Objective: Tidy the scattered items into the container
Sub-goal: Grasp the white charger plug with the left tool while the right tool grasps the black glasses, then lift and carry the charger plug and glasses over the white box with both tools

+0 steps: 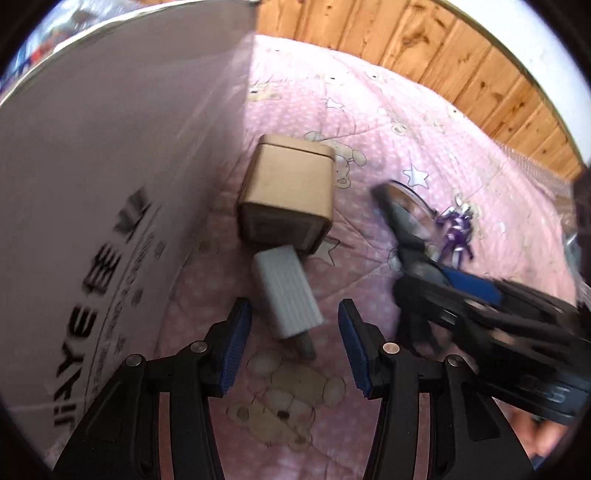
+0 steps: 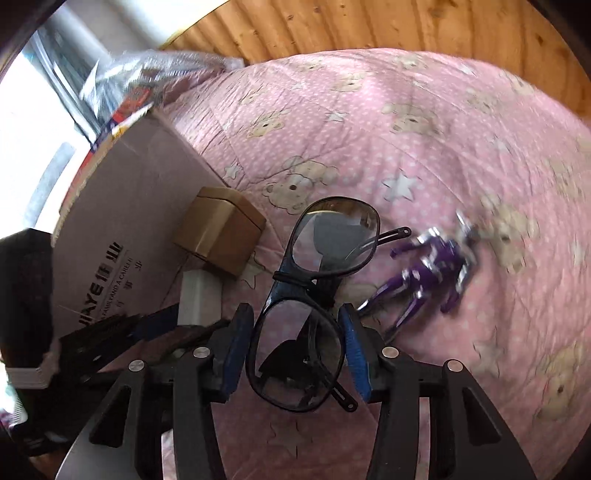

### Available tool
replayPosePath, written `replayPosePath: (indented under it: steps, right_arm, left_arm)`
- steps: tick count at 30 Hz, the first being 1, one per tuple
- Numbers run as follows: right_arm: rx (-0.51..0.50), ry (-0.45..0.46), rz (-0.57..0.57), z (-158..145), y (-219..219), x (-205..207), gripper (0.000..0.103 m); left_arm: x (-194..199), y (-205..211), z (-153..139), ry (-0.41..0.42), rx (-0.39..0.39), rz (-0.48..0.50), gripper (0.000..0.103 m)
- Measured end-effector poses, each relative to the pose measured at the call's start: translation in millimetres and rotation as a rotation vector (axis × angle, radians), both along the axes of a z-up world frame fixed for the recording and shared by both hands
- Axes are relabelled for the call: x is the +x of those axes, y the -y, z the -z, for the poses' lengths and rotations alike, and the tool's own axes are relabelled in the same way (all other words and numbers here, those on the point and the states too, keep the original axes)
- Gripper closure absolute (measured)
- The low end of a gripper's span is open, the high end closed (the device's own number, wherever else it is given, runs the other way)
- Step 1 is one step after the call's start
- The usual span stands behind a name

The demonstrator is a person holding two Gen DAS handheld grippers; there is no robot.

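Observation:
My left gripper [image 1: 295,328] is open just in front of a white ribbed charger [image 1: 286,295] lying on the pink blanket, its near end between my fingertips. A small brown box [image 1: 286,192] lies just beyond it, next to the big cardboard box [image 1: 103,184]. My right gripper [image 2: 293,339] is shut on black-framed glasses [image 2: 314,288] and holds them above the blanket; it shows at the right of the left wrist view [image 1: 461,291]. A purple toy figure [image 2: 432,269] lies to the right. The charger [image 2: 199,295] and brown box [image 2: 221,229] also show in the right wrist view.
The cardboard box [image 2: 129,206] stands at the left with packaged items [image 2: 147,74] behind it. A wooden panel wall [image 2: 369,26] borders the bed at the back. The pink bear-print blanket [image 2: 424,147] spreads right.

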State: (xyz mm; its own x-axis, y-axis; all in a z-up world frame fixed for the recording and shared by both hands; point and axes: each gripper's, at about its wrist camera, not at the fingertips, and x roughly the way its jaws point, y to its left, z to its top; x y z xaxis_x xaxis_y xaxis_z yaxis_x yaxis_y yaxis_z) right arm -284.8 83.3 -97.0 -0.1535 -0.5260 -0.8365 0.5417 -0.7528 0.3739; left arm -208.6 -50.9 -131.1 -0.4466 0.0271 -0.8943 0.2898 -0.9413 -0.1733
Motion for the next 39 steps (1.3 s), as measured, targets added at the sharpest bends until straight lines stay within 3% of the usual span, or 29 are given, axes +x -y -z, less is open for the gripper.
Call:
replayPosePath:
  steps: [3,6,7,8,9,13,16,20,22,23,24,25,32,39]
  right_arm:
    - [-0.024,0.015,0.055,-2,-31,6,0.054]
    - [-0.053,0.034,0.098,-4,-63,16,0.056]
    - [-0.059,0.043,0.115,-3,-71,20,0.068]
    - [-0.087,0.062,0.129,0,-79,23,0.078]
    - [-0.123,0.092,0.147,3,-85,24,0.079]
    - [-0.143,0.092,0.168,7,-91,34,0.079]
    - [-0.089,0.057,0.152,2,-81,36,0.073]
    - [-0.02,-0.006,0.101,-1,-51,30,0.043]
    - [0.055,-0.025,0.084,9,-38,22,0.041]
    - [0.043,-0.052,0.08,9,-32,24,0.04]
    - [0.061,-0.058,0.07,10,-27,21,0.043]
    - [0.097,-0.083,0.068,8,-23,21,0.055]
    - [-0.033,-0.03,0.117,-13,-52,49,0.056]
    - [-0.064,0.005,0.164,-11,-64,99,0.056]
  left_arm:
    - [-4,10,0,-0.02,0.055,-0.025,0.051]
    - [-9,10,2,-0.025,0.036,-0.015,0.051]
    - [-11,9,2,-0.034,0.028,-0.019,0.052]
    - [-12,8,3,-0.035,0.015,-0.022,0.059]
    - [-14,7,3,-0.032,-0.018,-0.03,0.082]
    - [-9,10,3,-0.027,-0.002,-0.014,0.082]
    - [0,9,2,-0.021,0.006,0.005,0.082]
    - [20,2,2,-0.023,-0.005,0.022,0.082]
    - [29,0,2,-0.02,0.002,0.024,0.082]
    - [33,-1,2,-0.02,0.003,0.026,0.082]
    - [37,-1,2,-0.018,0.006,0.026,0.082]
    - [39,-1,1,-0.015,0.011,0.024,0.082]
    - [62,0,-9,-0.036,0.046,0.029,0.082]
    - [89,-11,-25,-0.045,-0.008,0.067,0.082]
